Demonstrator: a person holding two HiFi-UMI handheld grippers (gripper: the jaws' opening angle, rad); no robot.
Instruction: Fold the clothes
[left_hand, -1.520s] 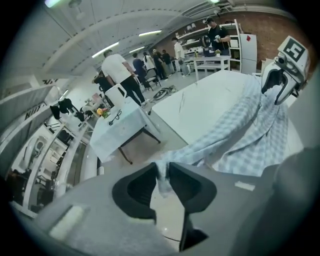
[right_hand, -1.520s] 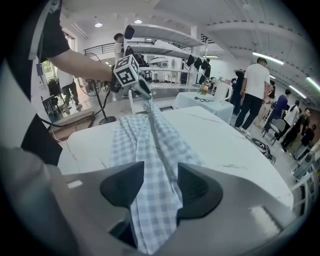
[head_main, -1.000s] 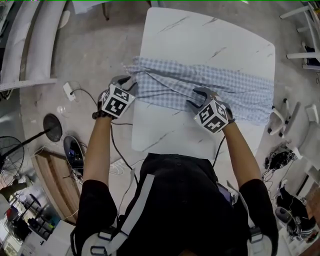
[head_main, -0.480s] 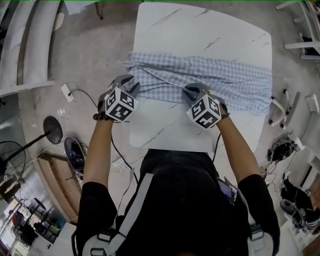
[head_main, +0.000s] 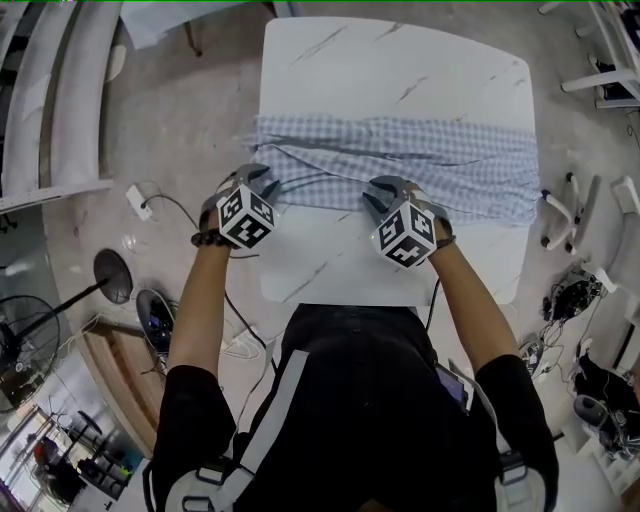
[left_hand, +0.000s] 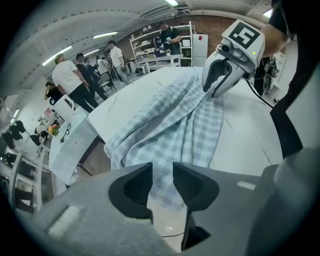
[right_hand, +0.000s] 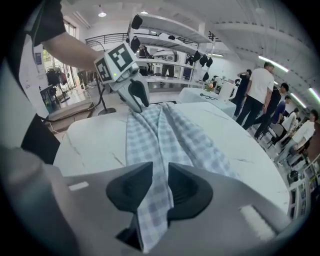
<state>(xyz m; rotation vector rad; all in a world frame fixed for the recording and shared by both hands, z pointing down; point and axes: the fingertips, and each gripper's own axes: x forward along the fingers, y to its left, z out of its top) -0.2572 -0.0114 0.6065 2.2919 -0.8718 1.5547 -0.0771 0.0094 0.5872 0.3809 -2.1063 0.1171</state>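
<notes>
Checked garment: blue-and-white cloth, laid as a long band across the middle of the white marble counter, its left end just over the counter's left edge, its right end reaching the right edge.

Nearest: left gripper at the band's near-left corner; jaws drawn close with a narrow gap, a fold of the cloth pinched between them; right gripper at the near hem, right of centre; jaws opening, though a strip of the cloth fills the gap, touches both pads and hangs out below.

Middle: the band itself; lengthwise folds appear made, layers lying over one another; surface creased and ridged, edges uneven.

Farthest: bare counter beyond the band; room for a further fold away from the person.

Status, as judged: lengthwise narrowing largely done; smoothing and the crosswise folds into a compact packet remain; roughly mid-task; both near-edge holds suit lifting that hem over toward the far side.
</notes>
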